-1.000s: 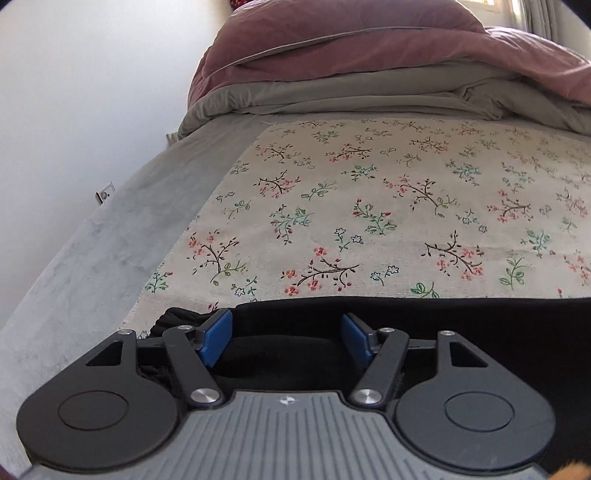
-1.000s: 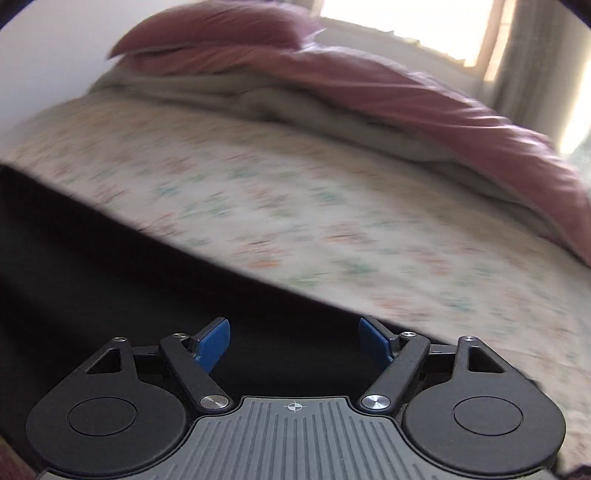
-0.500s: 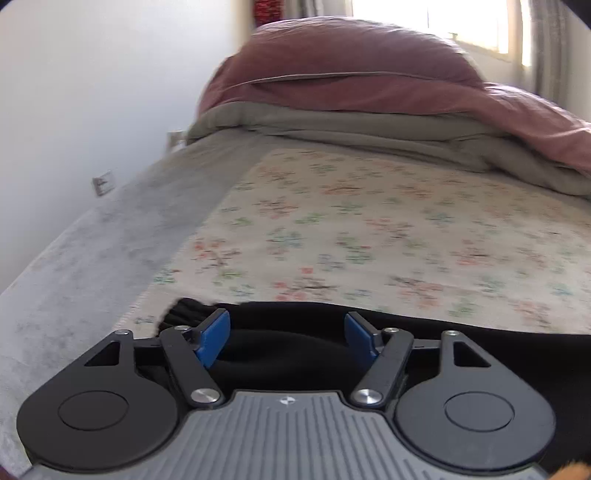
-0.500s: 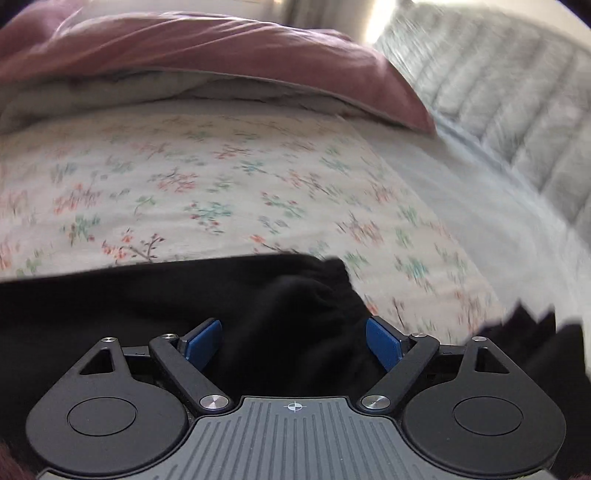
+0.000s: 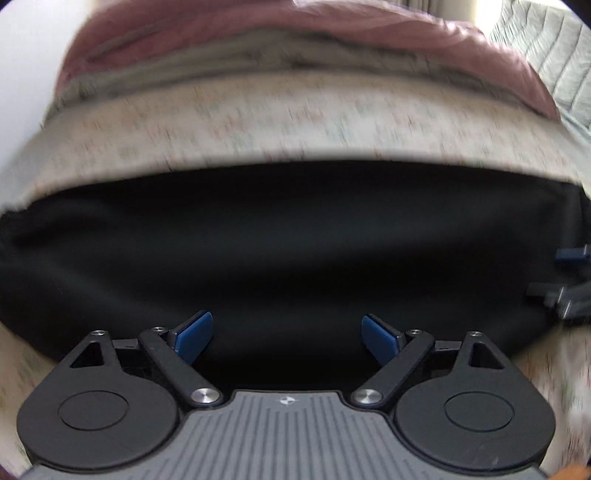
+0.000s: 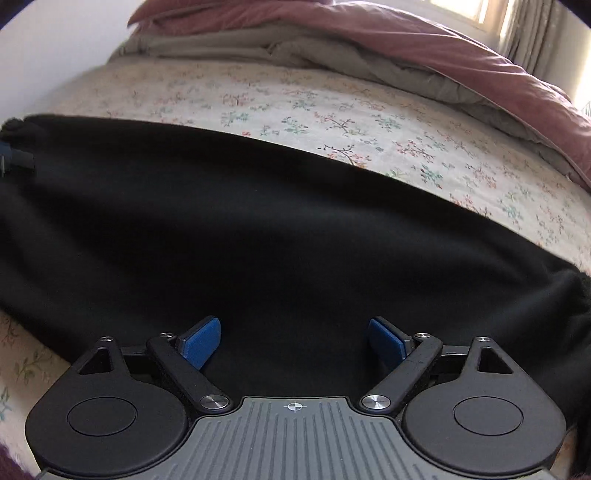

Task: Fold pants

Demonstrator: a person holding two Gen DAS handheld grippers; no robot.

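Lying across the near part of the bed, the black pants [image 6: 258, 229] formed one broad dark band on the floral sheet [image 6: 332, 110], with a gathered cuff or waist end bunched at the far left [image 6: 14, 123] and another at the right edge of the right wrist view. In the left wrist view the same pants [image 5: 280, 240] filled the middle of the picture, though that view was smeared by blur.

The right tongs [image 6: 294, 345] hovered over the near edge of the fabric, blue pads [image 6: 201, 343] spread wide with nothing between them. The left tongs [image 5: 286, 336] were likewise spread apart above the cloth, gripping nothing. A blue-tipped part of the other tool showed at the right edge of the left view [image 5: 570, 254] and at the left edge of the right view [image 6: 14, 158].

Beyond the sheet, a grey blanket [image 6: 258, 44] and a mauve duvet [image 6: 443, 48] were heaped at the head of the bed, beside a white wall [image 6: 55, 37] and a bright window [image 6: 461, 7].
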